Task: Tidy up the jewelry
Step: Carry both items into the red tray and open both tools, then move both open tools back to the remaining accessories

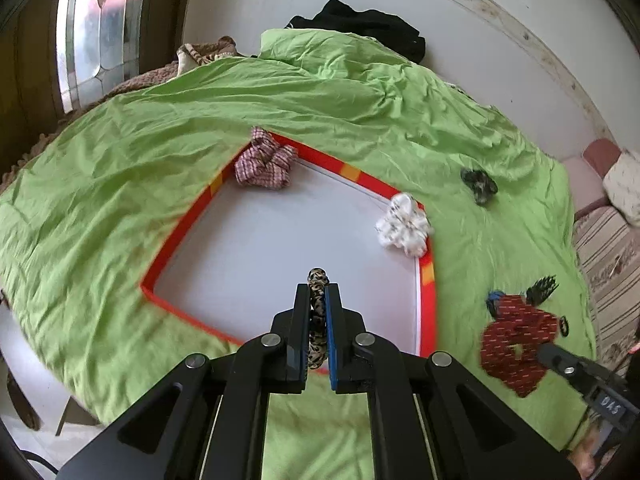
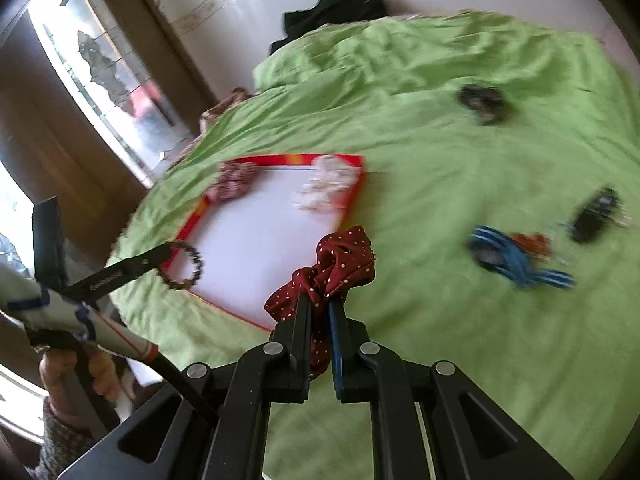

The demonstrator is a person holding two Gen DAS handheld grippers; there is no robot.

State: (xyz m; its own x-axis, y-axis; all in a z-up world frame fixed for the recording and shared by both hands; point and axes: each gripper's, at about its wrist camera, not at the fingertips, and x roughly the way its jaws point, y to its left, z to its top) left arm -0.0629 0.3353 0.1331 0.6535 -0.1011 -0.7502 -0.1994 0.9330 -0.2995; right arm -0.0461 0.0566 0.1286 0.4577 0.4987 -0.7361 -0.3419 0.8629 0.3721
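Note:
My left gripper [image 1: 318, 286] is shut on a leopard-print scrunchie [image 1: 317, 320] above the near side of a white tray [image 1: 256, 248] with a red rim. My right gripper [image 2: 320, 304] is shut on a dark red dotted scrunchie [image 2: 340, 260], held just off the tray's [image 2: 260, 240] near right corner; this scrunchie also shows in the left wrist view [image 1: 516, 340]. In the tray lie a plaid scrunchie [image 1: 264, 164] and a white patterned scrunchie [image 1: 404, 224]. The left gripper with its scrunchie [image 2: 180, 266] shows at the left of the right wrist view.
A green sheet [image 1: 360, 112] covers the bed. On it lie a dark scrunchie [image 1: 479, 185], a blue striped hair tie [image 2: 516, 260], a small red-brown piece [image 2: 532, 242] and a black hair clip [image 2: 596, 214]. Black cloth [image 1: 360, 24] lies by the wall.

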